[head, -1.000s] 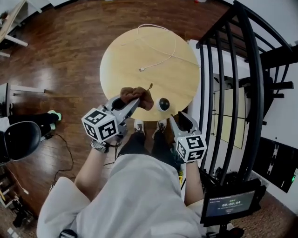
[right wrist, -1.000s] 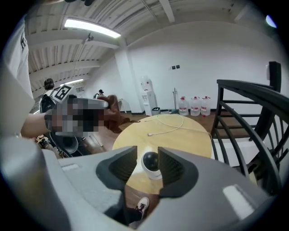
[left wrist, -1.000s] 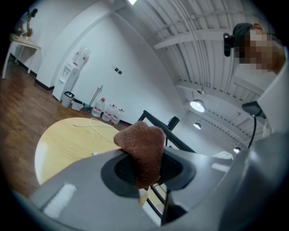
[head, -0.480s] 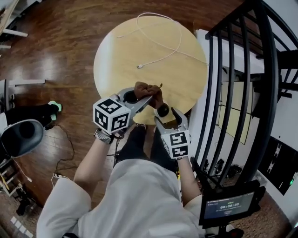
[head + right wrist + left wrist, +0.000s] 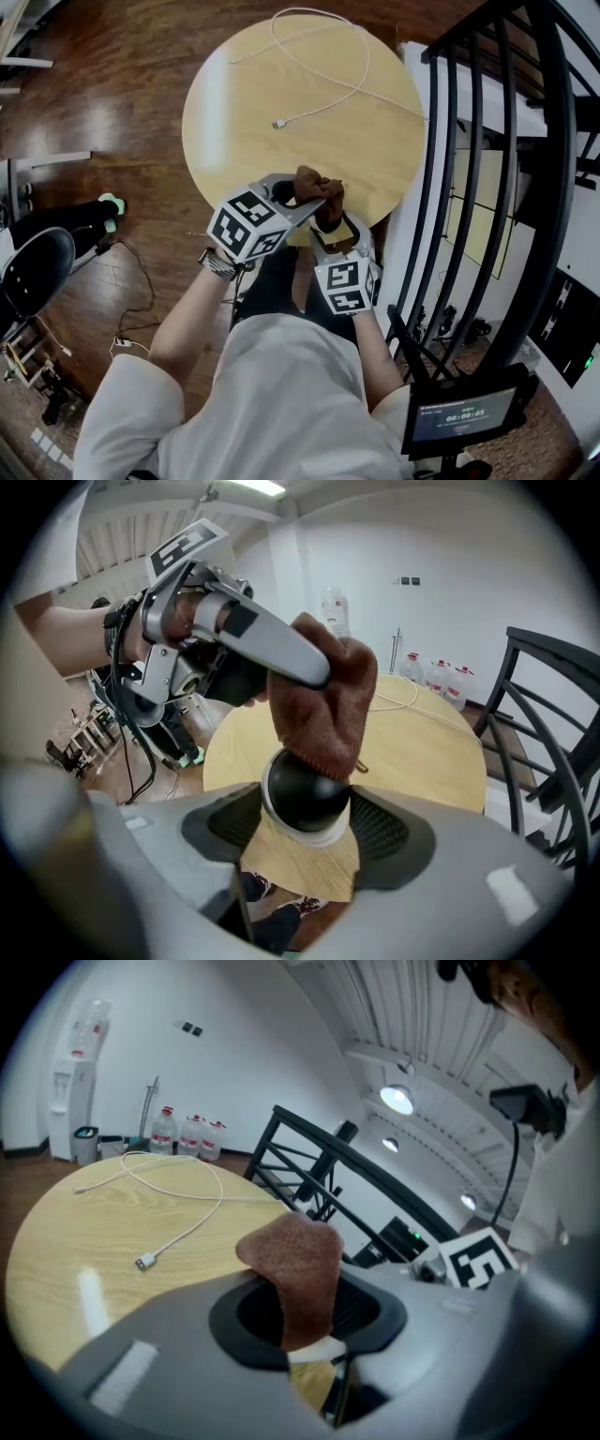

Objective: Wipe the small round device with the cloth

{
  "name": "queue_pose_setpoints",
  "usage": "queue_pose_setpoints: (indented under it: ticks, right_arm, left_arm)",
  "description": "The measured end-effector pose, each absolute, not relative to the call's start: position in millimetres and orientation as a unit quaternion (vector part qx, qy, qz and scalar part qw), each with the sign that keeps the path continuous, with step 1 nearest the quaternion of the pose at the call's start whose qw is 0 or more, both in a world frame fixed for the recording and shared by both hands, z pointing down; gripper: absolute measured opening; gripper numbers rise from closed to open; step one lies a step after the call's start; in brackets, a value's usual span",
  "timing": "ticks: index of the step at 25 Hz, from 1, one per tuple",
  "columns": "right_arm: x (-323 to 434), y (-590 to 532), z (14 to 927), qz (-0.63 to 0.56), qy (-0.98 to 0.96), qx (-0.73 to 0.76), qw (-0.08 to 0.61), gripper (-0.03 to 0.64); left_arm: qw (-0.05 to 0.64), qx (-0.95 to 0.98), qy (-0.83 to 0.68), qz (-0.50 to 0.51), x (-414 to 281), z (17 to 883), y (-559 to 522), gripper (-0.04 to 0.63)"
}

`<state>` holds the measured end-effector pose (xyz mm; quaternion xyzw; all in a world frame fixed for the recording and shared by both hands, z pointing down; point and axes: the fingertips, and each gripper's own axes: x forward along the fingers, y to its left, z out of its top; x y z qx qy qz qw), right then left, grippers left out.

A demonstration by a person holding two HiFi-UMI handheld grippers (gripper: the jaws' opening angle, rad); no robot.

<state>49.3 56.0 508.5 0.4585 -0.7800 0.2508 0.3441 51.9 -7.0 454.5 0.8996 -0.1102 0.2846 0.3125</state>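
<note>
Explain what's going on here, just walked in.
A person holds a claw in each hand at the near edge of a round wooden table. The right claw has the small round device between its jaws, which have just been closing against its sides. The left claw is shut on a brown cloth, which is draped over the device's top. A white cable lies further back on the table.

The small round device (image 5: 305, 794), a glossy black dome on a white base ring, sits upright by the round table's (image 5: 422, 752) near edge. The right gripper's (image 5: 305, 819) jaws have just been closing and seem to press its sides. The rust-brown cloth (image 5: 323, 700), bunched in the left gripper's (image 5: 309, 1326) pinch, drapes onto its top.
</note>
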Motion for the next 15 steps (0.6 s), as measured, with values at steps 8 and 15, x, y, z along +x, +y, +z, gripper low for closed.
queue_pose_setpoints:
  ticks: [8,15]
  right_arm:
    - [46,56,506,0.257,-0.777,0.459,0.347,0.296]
    - [39,60,499,0.257,-0.778,0.457,0.346,0.296]
  left_arm:
    - [0.219,0.893,-0.048,0.39,63,477,6,0.107]
    - [0.169,0.884,0.008,0.435,69,492,10,0.106]
